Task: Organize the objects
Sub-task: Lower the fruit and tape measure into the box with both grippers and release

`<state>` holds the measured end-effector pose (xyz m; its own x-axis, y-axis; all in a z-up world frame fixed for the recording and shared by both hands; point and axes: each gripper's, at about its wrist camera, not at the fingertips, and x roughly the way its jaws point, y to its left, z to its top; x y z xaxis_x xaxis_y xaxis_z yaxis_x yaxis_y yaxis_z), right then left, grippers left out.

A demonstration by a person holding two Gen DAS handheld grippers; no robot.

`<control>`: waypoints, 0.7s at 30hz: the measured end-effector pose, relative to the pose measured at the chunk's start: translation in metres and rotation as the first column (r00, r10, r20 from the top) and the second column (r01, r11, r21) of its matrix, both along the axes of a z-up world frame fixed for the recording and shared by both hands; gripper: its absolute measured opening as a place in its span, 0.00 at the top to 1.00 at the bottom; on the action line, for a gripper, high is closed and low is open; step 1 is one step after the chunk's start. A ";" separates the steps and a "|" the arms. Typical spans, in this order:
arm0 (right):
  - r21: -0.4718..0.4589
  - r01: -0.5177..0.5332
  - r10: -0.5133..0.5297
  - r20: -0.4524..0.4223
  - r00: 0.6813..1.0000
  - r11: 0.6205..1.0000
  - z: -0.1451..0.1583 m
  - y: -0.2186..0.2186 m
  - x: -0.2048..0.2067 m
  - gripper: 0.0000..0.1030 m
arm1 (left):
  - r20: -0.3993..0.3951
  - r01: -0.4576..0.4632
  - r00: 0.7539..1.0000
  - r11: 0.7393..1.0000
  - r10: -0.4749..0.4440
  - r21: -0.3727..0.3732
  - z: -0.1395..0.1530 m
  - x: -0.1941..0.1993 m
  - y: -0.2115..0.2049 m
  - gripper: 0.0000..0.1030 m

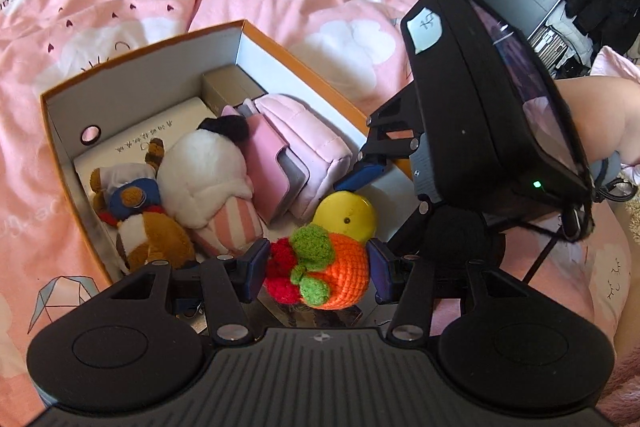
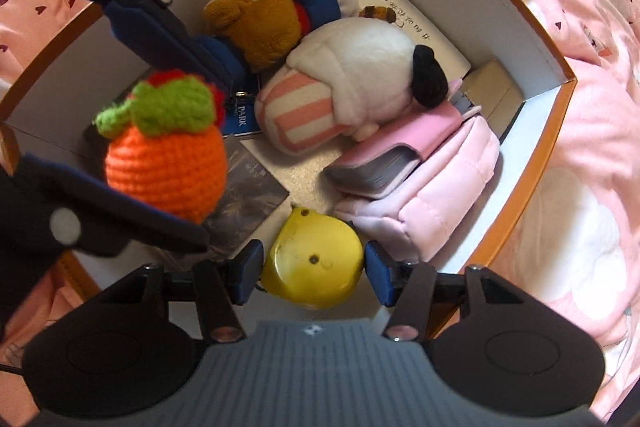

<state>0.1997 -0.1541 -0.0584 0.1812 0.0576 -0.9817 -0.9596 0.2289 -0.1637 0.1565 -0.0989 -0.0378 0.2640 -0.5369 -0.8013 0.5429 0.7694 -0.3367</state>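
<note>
Both loads clamped above orange-rimmed box [image 2: 532, 39]: left gripper [image 1: 318, 269] on crocheted orange toy [image 1: 340, 267], right gripper [image 2: 314, 277] on yellow chick toy [image 2: 316, 267]; collision risked through crowding.

Crocheted orange toy [image 1: 334, 269] and yellow toy [image 2: 314, 271] (both gripped) over box [image 1: 304, 65]

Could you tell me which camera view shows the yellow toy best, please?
The right wrist view: the yellow toy sits whole between the right gripper's pads. In the left wrist view, the orange knitted toy hides its lower half.

Bright daylight, fisheye-bent edges, near parts blurred.
</note>
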 end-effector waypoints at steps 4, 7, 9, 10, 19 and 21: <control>0.022 0.001 0.000 -0.015 1.000 1.000 0.002 -0.004 0.005 0.44 | -0.033 0.003 0.999 1.000 -0.003 0.009 -0.004 0.004 -0.004 0.42; 0.048 0.017 -0.017 0.003 1.000 0.999 0.012 -0.012 0.006 0.44 | -0.058 0.007 0.998 1.000 -0.007 0.002 -0.006 0.007 -0.007 0.42; 0.084 0.028 -0.032 0.039 0.999 0.996 0.024 -0.021 0.005 0.45 | -0.071 0.009 0.997 1.000 -0.010 -0.004 -0.008 0.008 -0.009 0.42; 0.112 0.039 -0.047 0.066 0.997 0.993 0.033 -0.027 0.005 0.48 | -0.082 0.009 0.997 1.000 -0.010 -0.008 -0.008 0.008 -0.011 0.42; 0.331 0.149 -0.222 0.195 0.955 0.932 0.073 -0.060 -0.008 0.58 | -0.189 0.006 0.982 1.000 -0.010 -0.024 -0.030 0.013 -0.044 0.42; 0.358 0.175 -0.258 0.198 0.946 0.917 0.073 -0.064 -0.010 0.59 | -0.222 -0.003 0.975 1.000 -0.002 -0.023 -0.035 0.014 -0.050 0.41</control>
